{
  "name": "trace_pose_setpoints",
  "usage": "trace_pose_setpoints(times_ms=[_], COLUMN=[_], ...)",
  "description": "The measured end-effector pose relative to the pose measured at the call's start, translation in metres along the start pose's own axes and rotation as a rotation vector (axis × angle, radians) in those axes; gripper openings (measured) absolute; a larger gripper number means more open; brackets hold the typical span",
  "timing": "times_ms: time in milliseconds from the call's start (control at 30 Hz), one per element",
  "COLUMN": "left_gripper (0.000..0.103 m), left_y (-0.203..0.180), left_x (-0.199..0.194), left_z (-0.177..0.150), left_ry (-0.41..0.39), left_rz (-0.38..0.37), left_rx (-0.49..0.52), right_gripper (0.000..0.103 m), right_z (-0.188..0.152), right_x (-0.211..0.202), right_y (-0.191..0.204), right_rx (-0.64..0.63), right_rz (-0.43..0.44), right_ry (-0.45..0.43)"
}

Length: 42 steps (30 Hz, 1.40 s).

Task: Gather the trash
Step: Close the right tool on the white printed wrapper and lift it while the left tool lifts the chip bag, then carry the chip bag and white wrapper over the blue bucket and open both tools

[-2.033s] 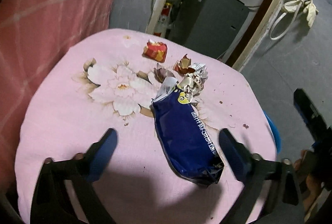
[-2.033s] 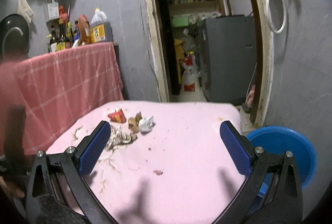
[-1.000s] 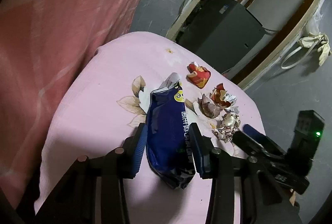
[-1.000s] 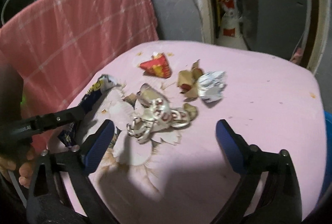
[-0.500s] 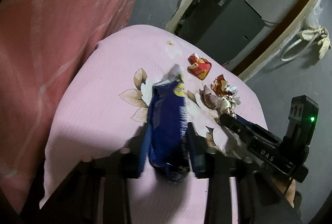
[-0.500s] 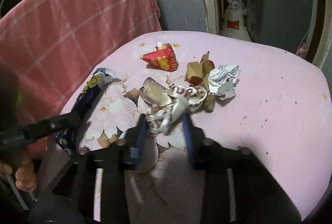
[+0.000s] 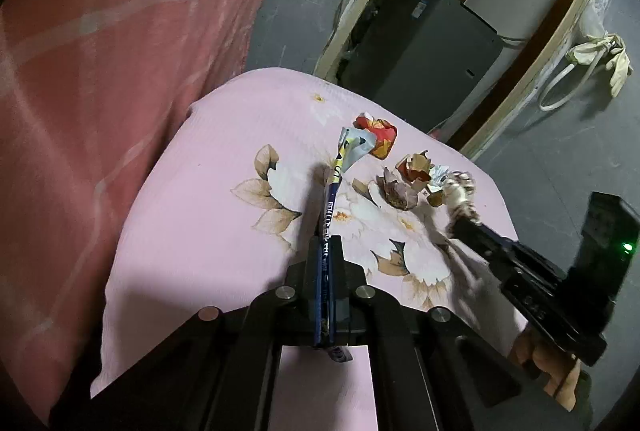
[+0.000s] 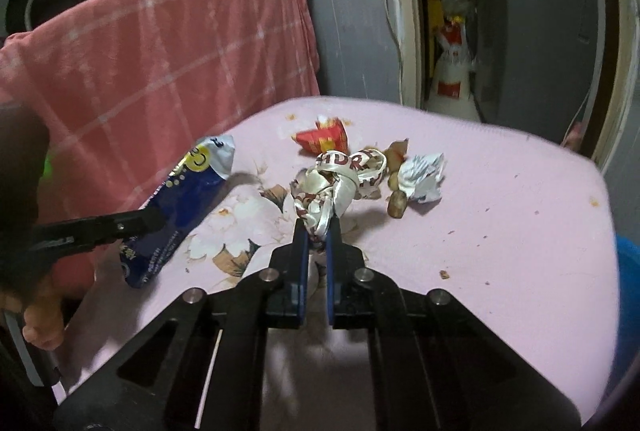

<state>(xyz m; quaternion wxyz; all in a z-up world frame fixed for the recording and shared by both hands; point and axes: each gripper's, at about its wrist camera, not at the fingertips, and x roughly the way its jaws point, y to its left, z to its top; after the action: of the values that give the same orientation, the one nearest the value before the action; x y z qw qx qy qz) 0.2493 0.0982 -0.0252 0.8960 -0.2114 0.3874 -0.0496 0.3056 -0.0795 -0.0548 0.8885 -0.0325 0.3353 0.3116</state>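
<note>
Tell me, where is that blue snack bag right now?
The blue snack bag is pinched in the left gripper, left of the ribbon wad.

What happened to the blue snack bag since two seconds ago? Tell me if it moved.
Yes. The blue snack bag lay flat over the flower print; now the left gripper is shut on it, turned edge-on and raised, left of the print.

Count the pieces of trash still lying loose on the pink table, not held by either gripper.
3: a red wrapper at the far side, a brown crumpled scrap right of it, a white crumpled paper beside that. Small bits may hide behind the held trash.
</note>
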Motion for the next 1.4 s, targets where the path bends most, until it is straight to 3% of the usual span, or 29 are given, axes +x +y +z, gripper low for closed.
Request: trace_pose_setpoints(times_ms=[200, 400, 567, 700, 867, 1100, 1400], left_gripper=[0.0, 0.0, 0.0, 0.0, 0.0, 0.001, 0.001], left_y=[-0.015, -0.061, -0.119, -0.159, -0.212, -0.279, -0.341], left_x=[-0.021, -0.039, -0.048, -0.044, -0.027, 0.013, 0.089], left_z=[-0.002, 0.002, 0.0, -0.001, -0.007, -0.02, -0.036], left_ry=[-0.093, -0.235, -0.341, -0.375, -0.375, -0.317, -0.113], left_rz=[-0.068, -0.158, -0.241, -0.309, -0.391, -0.445, -0.427], left_rx=[0.021, 0.088, 0.178, 0.238, 0.308, 0.401, 0.463], right_gripper=[0.007, 0.008, 0.008, 0.008, 0.008, 0.008, 0.009], right_z=[-0.004, -0.003, -0.004, -0.01, -0.024, -0.048, -0.089], right_x=[-0.041, -0.101, -0.156, -0.193, -0.229, -0.256, -0.256], right_y=[0.009, 0.004, -0.009, -0.024, -0.057, -0.112, -0.191], right_rx=[-0.064, -0.102, -0.126, -0.147, -0.126, -0.023, 0.207], right_rz=[-0.023, -0.093, -0.198, -0.307, -0.435, -0.53, -0.53], right_ry=[-0.134, -0.307, -0.44, -0.508, -0.548, -0.547, -0.456])
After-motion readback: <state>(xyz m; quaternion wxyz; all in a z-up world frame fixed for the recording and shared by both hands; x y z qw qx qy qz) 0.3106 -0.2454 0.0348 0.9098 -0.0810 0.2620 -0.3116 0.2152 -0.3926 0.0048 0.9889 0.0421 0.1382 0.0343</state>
